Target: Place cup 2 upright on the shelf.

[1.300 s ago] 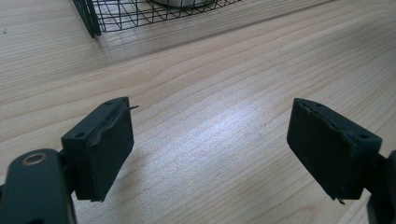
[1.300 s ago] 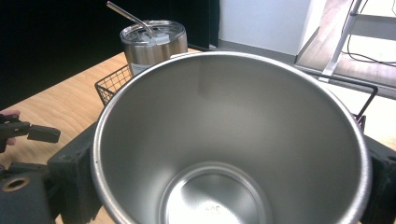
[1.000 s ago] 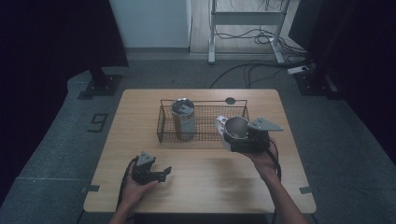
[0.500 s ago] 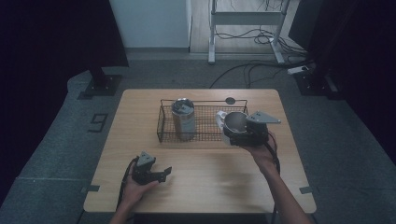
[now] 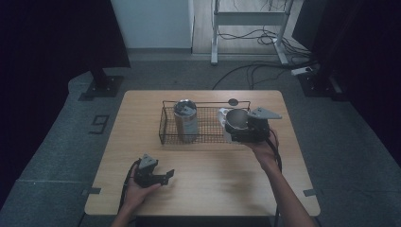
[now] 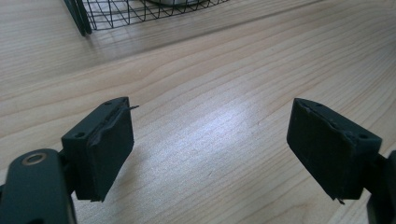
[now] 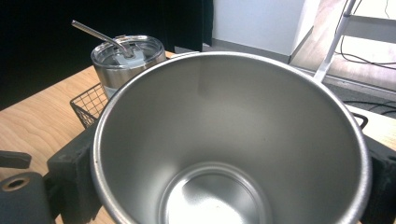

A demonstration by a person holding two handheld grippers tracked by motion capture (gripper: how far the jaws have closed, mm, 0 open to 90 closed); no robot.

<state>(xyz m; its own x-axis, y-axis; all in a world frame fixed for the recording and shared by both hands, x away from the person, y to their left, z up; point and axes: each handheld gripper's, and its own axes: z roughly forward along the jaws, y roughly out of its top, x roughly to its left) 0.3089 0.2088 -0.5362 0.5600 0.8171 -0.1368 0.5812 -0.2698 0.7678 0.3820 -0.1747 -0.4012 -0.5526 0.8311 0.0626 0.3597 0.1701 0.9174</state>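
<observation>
Steel cup clamped between right gripper jaws, carried over wire basket; next, lowering inside beside tumbler. Left gripper jaws apart, idle.

Lidded steel tumbler with straw upright in left end of wire basket. Small dark disc on wooden surface behind basket. Cables on floor beyond.

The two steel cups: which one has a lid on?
The steel tumbler standing at the wire basket's left end: it has a lid and straw. The open cup sits in the right gripper.
</observation>
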